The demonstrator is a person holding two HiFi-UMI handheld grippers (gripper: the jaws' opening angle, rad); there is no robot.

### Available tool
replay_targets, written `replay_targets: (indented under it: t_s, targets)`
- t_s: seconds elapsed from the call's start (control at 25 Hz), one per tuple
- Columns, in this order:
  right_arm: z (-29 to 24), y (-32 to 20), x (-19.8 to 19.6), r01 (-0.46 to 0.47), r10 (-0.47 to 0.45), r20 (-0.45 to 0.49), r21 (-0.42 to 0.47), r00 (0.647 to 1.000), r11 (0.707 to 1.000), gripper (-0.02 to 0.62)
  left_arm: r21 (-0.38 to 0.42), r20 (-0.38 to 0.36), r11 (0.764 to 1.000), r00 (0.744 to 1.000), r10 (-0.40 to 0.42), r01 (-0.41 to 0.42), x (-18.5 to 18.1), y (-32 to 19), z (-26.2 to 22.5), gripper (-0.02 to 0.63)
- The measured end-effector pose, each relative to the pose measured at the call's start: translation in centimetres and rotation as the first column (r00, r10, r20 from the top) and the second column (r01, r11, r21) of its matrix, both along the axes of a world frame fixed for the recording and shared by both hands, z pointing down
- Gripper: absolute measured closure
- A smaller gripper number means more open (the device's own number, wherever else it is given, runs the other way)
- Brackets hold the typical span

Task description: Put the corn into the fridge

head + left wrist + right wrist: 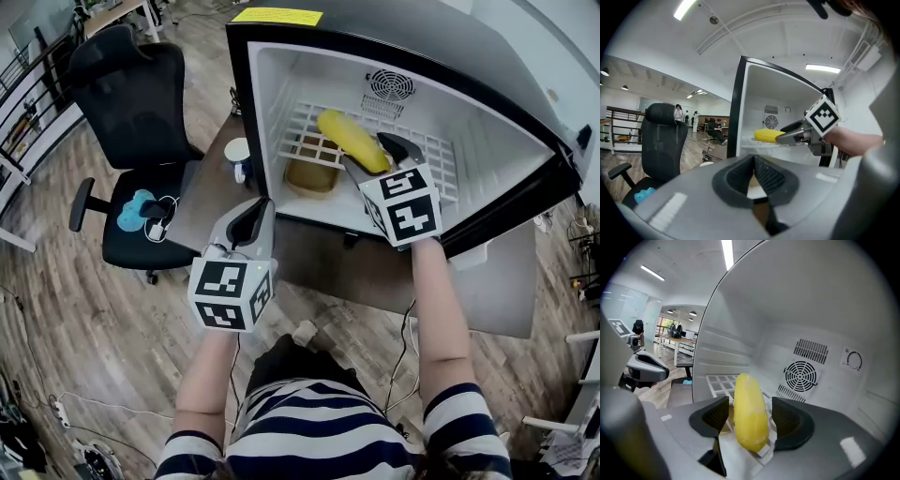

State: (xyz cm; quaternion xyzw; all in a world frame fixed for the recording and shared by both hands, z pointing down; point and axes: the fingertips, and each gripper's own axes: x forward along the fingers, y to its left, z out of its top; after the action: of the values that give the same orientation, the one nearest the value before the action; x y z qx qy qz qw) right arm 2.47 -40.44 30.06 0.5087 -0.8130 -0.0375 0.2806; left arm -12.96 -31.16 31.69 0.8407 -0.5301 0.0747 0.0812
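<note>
Smooth yellow corn on fridge rack between parted jaws of right gripper; left gripper jaws together

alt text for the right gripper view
A yellow corn cob lies on the wire shelf inside the fridge, between the right gripper's open jaws, clear of both. A round fan vent shows behind.

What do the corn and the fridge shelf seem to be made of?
The corn is probably plastic, a toy: its yellow surface is smooth and slightly glossy, with no clear kernels. The shelf is a white grid, likely coated wire or moulded plastic; the look leaves it open.
</note>
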Motion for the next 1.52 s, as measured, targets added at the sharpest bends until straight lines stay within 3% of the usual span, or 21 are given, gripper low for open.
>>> replay_targets:
  t_s: [0.2,0.56,1.52]
  targets:
    - [-1.4,2.0,1.8,-0.038,0.035,0.059,0.046,0.998,0.998,0.31,0.01,-0.006,1.0,1.0,0.016,-0.016,0.9,0.3,-0.6,0.606]
    - [-1.6,7.7,4.6,-0.099,0.088,0.205,0.048,0.975,0.994,0.388,0.043,-0.024,0.998,0.999,0.042,-0.041,3.1,1.5,-1.9,0.606]
    - [3.1,16.6,9.3,-0.254,0.244,0.318,-0.01,0.916,0.967,0.501,0.02,-0.054,0.997,0.995,0.082,-0.081,4.9,4.8,-0.6,0.606]
